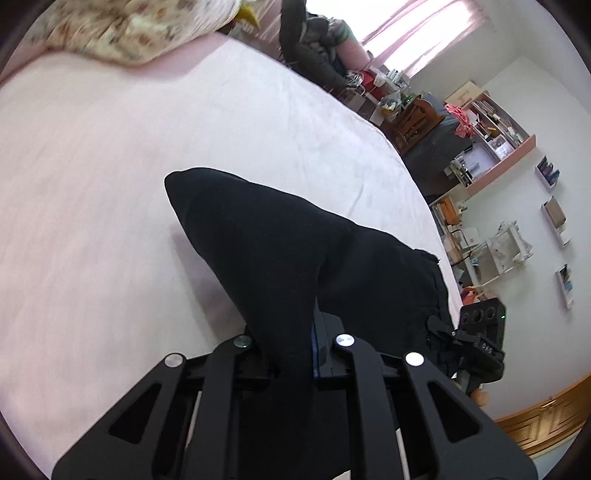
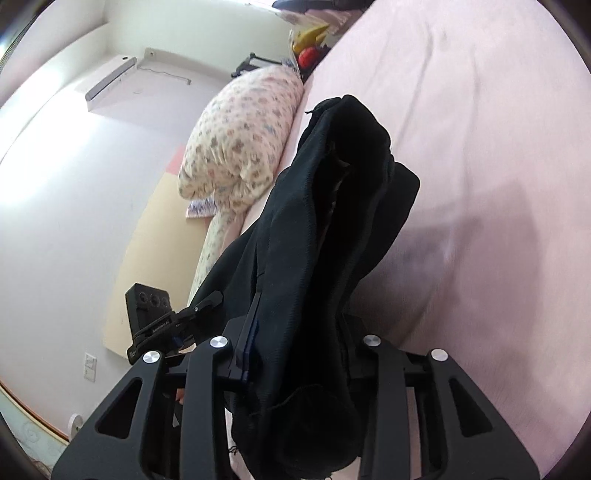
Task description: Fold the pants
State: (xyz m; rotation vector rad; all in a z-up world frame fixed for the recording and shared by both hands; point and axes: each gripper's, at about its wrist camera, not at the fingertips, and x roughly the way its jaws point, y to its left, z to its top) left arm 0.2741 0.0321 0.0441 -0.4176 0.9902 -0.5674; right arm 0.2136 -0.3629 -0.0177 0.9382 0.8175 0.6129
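Note:
The black pants (image 1: 280, 258) hang between my two grippers above the pink bed (image 1: 110, 166). My left gripper (image 1: 291, 350) is shut on one part of the cloth, which drapes over and hides its fingertips. In the right wrist view my right gripper (image 2: 295, 343) is shut on another bunched part of the pants (image 2: 325, 221), which stand up in folds in front of the camera. Each gripper shows in the other's view, at the right edge of the pants (image 1: 476, 343) and at the left of the cloth (image 2: 166, 321).
A floral quilt (image 1: 129, 33) lies at the head of the bed (image 2: 480, 147), also seen as a floral bundle (image 2: 240, 147). Shelves and a cluttered desk (image 1: 480, 147) stand beyond the bed's far edge. A white wall with an air conditioner (image 2: 110, 79) is at the left.

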